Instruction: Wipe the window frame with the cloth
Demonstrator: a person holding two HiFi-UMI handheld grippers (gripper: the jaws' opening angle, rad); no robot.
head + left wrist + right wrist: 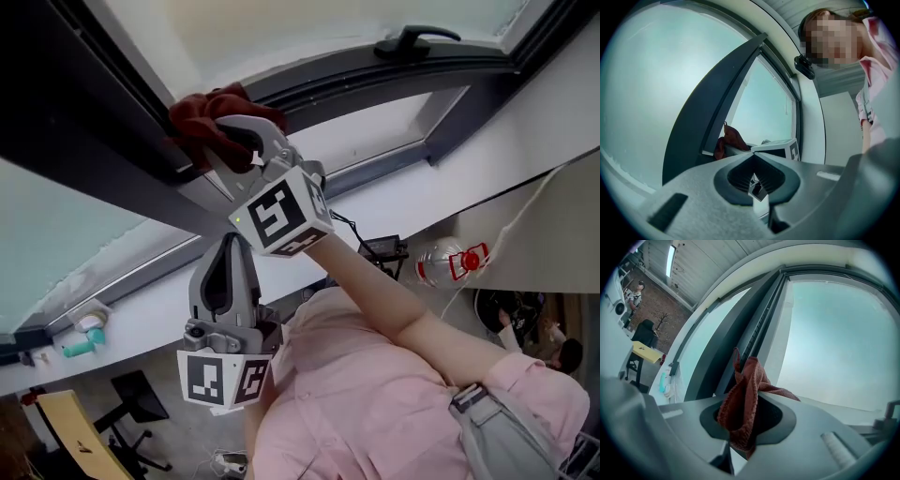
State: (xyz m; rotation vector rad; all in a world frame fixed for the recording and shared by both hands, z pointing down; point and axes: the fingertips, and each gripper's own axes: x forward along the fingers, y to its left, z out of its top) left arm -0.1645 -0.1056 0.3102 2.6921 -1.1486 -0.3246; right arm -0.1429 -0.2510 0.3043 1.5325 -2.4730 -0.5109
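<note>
A dark red cloth (pixel 204 120) is pressed against the dark window frame (pixel 84 122), with my right gripper (pixel 231 131) shut on it. In the right gripper view the cloth (pixel 744 401) bunches out between the jaws of the right gripper (pixel 749 397), right by the frame's dark bar (pixel 740 343). My left gripper (pixel 228 246) hangs lower, apart from the frame, pointing up toward it. Seen in its own view, the left gripper (pixel 753 158) is shut on nothing, and the cloth (pixel 729 139) shows beyond it on the frame (pixel 708 112).
A black window handle (pixel 412 42) sits on the upper sash. A clear bottle with a red cap (pixel 450 262) and a teal item (pixel 80 347) lie on the white sill. A yellow chair (pixel 75 427) stands below. The person's pink sleeve (pixel 375 394) fills the lower middle.
</note>
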